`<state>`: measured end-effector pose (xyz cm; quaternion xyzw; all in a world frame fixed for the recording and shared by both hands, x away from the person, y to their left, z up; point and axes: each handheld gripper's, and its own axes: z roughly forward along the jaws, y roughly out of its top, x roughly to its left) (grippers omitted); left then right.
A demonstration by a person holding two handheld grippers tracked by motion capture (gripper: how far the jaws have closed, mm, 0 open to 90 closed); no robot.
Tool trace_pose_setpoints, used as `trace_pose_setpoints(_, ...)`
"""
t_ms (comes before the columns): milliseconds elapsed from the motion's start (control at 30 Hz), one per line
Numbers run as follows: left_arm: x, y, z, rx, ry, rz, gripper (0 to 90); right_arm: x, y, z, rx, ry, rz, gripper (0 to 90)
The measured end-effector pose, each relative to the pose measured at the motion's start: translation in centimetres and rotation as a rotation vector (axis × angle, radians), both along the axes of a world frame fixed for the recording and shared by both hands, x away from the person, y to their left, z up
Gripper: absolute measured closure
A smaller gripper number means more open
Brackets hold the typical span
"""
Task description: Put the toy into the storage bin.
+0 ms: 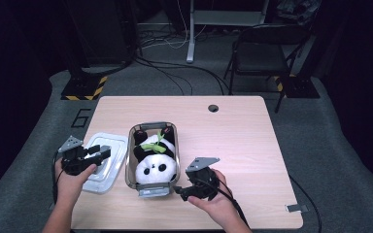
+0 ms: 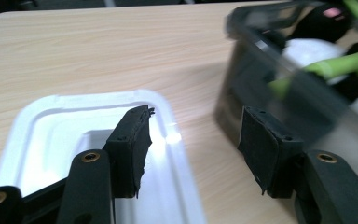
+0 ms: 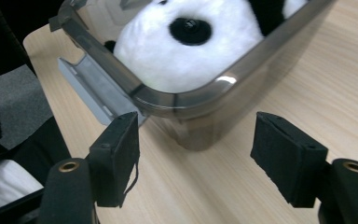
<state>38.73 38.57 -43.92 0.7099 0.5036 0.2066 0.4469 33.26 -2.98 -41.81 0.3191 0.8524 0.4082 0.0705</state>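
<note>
A panda plush [image 1: 155, 162] with a green ribbon lies in a smoky clear container [image 1: 127, 165] at the table's middle. Beside it on the left lies a white lid [image 1: 114, 143]. My left gripper [image 1: 106, 154] hovers over the lid's right part, open. In the left gripper view the lid's rim [image 2: 168, 140] lies below the gap of the gripper [image 2: 193, 135], and the container wall [image 2: 261, 60] stands just right of it. My right gripper [image 1: 177, 190] is open at the container's near right corner. In the right gripper view that corner [image 3: 205, 100] sits just ahead of the gripper [image 3: 196, 149], with the panda [image 3: 191, 51] behind the wall.
A grey latch handle [image 3: 93, 88] juts from the container's near end. The wooden table [image 1: 233, 141] has a cable hole [image 1: 213, 108] at the back. A folding chair [image 1: 264, 53] and floor cables lie beyond the table.
</note>
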Motion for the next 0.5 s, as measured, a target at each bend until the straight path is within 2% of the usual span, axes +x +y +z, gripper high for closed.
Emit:
trace_pose_setpoints(300, 0.6, 1.3, -1.8, 0.033, 0.042, 0.071, 44.3, 0.5, -1.6, 0.3, 0.029, -0.019, -0.04, 32.3)
trace_pose_setpoints(433, 0.8, 1.7, -2.6, 0.065, 0.049, 0.078, 47.5, 0.7, -2.0, 0.3, 0.028, -0.025, -0.051, 32.7)
trace_pose_setpoints(500, 1.0, 1.9, -2.9, 0.063, 0.048, 0.079, 48.6, 0.9, -2.2, 0.2, 0.028, -0.021, -0.055, 32.8)
